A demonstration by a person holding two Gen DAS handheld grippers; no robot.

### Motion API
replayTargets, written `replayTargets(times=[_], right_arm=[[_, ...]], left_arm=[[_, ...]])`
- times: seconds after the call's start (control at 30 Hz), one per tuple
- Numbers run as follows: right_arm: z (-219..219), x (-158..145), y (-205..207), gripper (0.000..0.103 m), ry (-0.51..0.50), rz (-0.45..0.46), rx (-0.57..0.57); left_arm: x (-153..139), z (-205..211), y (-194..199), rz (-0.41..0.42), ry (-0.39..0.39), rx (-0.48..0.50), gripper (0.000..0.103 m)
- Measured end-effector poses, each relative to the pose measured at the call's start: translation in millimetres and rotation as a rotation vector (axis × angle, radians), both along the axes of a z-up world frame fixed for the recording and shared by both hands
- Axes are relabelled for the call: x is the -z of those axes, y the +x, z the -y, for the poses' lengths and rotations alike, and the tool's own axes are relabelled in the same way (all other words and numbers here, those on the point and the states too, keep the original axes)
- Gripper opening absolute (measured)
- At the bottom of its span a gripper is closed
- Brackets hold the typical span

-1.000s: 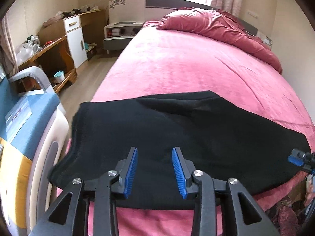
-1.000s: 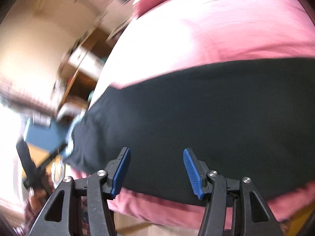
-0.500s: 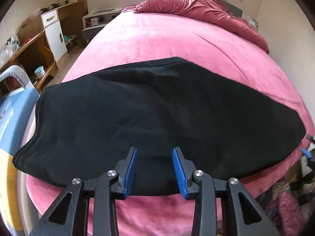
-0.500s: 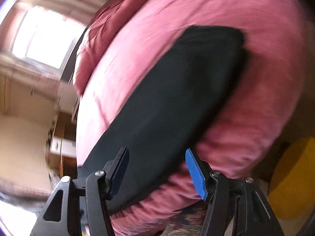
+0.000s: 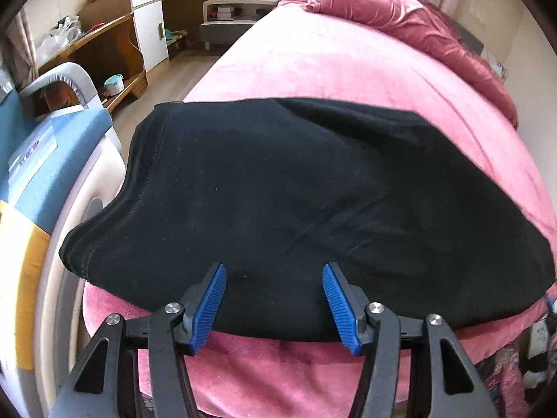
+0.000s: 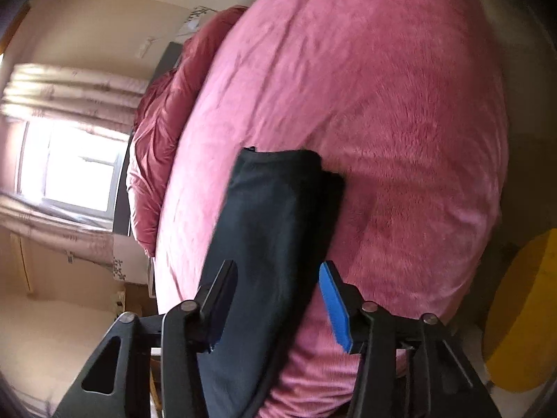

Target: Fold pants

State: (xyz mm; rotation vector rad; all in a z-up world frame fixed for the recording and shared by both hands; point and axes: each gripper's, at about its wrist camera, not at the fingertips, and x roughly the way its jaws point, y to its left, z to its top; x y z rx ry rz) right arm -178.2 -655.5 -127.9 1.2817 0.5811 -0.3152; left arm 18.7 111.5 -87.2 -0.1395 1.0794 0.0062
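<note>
On the pink plush bed (image 5: 348,69), both wide-open tools, left tool (image 5: 273,304) and right tool (image 6: 275,304), hover over black soft fabric pants (image 5: 278,191); single-layer pinch risks skewed fold.

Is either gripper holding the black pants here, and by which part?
Nothing is held. The left gripper and right gripper are open over the black fabric pants.

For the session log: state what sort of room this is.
Most likely a home bedroom: black pants lie on a bed with a pink blanket, a rumpled duvet at its head, a curtained window, and a wooden desk.
</note>
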Motion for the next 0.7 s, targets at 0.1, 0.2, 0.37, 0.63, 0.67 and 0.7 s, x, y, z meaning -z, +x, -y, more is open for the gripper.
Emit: replayTargets(times=[0.1, 0.2, 0.37, 0.63, 0.67, 0.7], right_arm=[[-8, 15, 14, 0.043, 0.043, 0.001, -0.003], [-13, 28, 22, 0.043, 0.085, 0.020, 0.000], [-9, 34, 33, 0.043, 0.094, 0.049, 0.006], [-11, 12, 63, 0.015, -0.046, -0.005, -0.087], [-13, 3, 67, 0.015, -0.074, 0.002, -0.108], [-14, -3, 68, 0.015, -0.093, 0.009, -0.122]], left_arm=[[-8, 7, -3, 0.039, -0.035, 0.020, 0.066], [-13, 22, -4, 0.068, -0.051, 0.051, 0.077], [-14, 46, -4, 0.063, -0.111, 0.108, 0.077], [-11, 68, 8, 0.004, -0.089, 0.172, 0.073], [-10, 69, 8, 0.000, -0.091, 0.178, 0.072], [-8, 70, 9, -0.010, -0.100, 0.188, 0.071]])
